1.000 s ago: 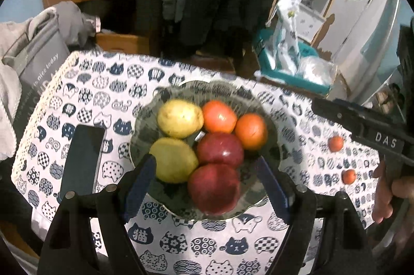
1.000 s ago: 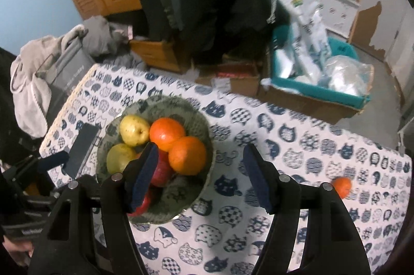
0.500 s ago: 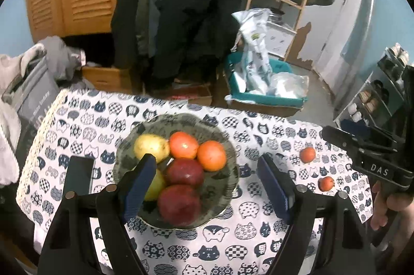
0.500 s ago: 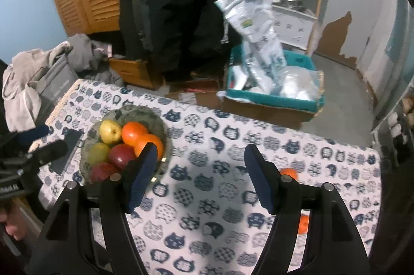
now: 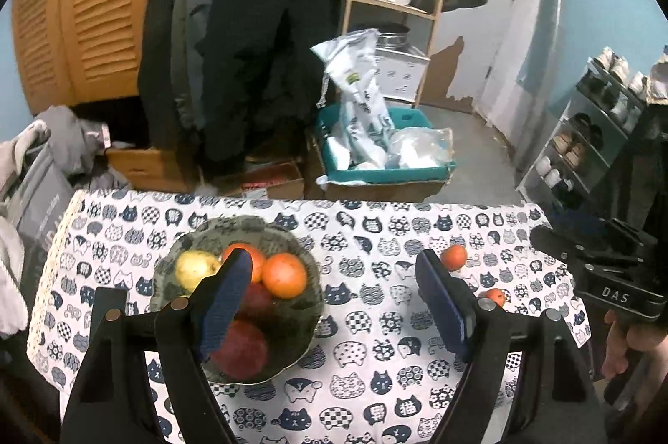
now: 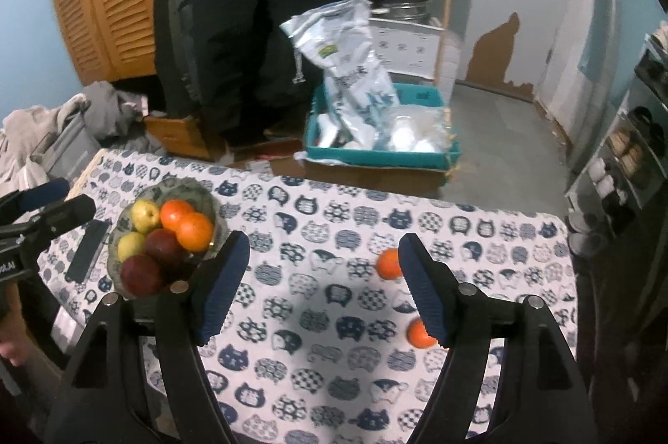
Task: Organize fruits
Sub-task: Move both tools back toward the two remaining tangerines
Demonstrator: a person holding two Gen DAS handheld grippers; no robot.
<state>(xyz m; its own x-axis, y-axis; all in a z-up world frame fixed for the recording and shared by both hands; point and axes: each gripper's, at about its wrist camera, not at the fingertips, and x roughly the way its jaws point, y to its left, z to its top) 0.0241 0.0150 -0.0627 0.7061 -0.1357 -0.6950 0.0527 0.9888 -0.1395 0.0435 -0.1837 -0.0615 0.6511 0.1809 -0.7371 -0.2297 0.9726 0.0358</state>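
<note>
Both grippers are pulled back and up from the bowl (image 6: 167,235), right gripper (image 6: 321,285) jaws just opened wider and empty, left gripper (image 5: 334,302) spread empty; next, one of two loose oranges (image 6: 388,263) right of the bowl is likely to be straddled and gripped.

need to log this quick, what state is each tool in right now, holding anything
Left tool: open, holding nothing, above the fruit bowl.
Right tool: open, nothing between its fingers, jaws have just been opening, above the tablecloth.
</note>
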